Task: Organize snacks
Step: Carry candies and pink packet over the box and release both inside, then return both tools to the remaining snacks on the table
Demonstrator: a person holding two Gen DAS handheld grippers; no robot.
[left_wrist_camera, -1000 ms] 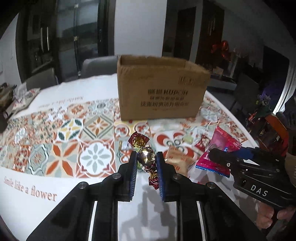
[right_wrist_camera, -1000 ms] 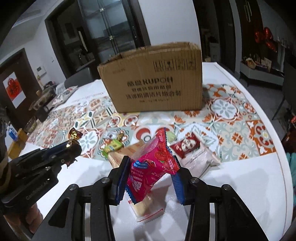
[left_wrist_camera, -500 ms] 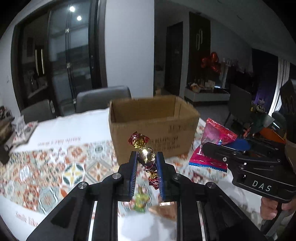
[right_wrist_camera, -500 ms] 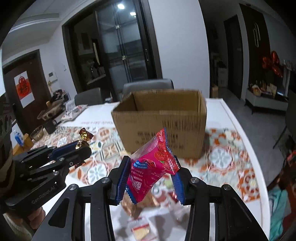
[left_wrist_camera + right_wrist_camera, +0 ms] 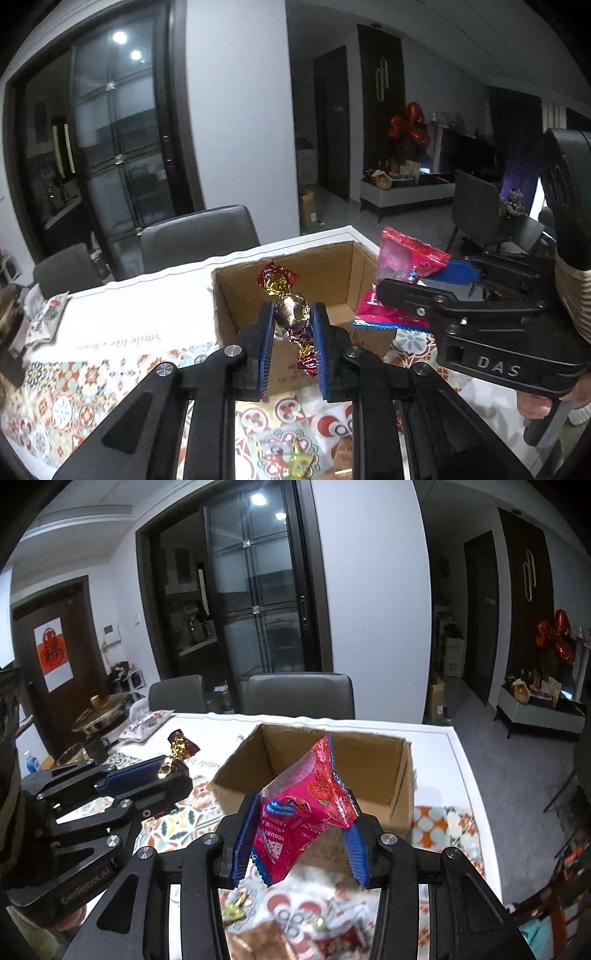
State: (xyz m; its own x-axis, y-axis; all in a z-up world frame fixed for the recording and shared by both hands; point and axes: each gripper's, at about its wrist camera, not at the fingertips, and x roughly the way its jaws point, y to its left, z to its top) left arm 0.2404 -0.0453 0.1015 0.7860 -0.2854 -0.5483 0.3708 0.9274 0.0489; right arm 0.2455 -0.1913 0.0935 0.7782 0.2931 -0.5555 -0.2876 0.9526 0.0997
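My left gripper (image 5: 292, 332) is shut on a gold and red foil-wrapped candy (image 5: 290, 310) and holds it raised in front of the open cardboard box (image 5: 332, 273). My right gripper (image 5: 299, 834) is shut on a pink yogurt snack packet (image 5: 303, 808), also raised just before the box (image 5: 369, 764). In the left wrist view the right gripper (image 5: 399, 291) with the pink packet (image 5: 402, 258) is at the box's right rim. In the right wrist view the left gripper (image 5: 173, 771) with the candy (image 5: 181, 744) is left of the box.
The box stands on a patterned tablecloth (image 5: 74, 387). More wrapped snacks (image 5: 258, 923) lie on the table below the grippers. Grey chairs (image 5: 299, 698) stand behind the table. A pot (image 5: 99, 712) and small items sit at the far left.
Both grippers have risen from the table with their snacks and moved toward the box, so its open top now shows below and ahead.
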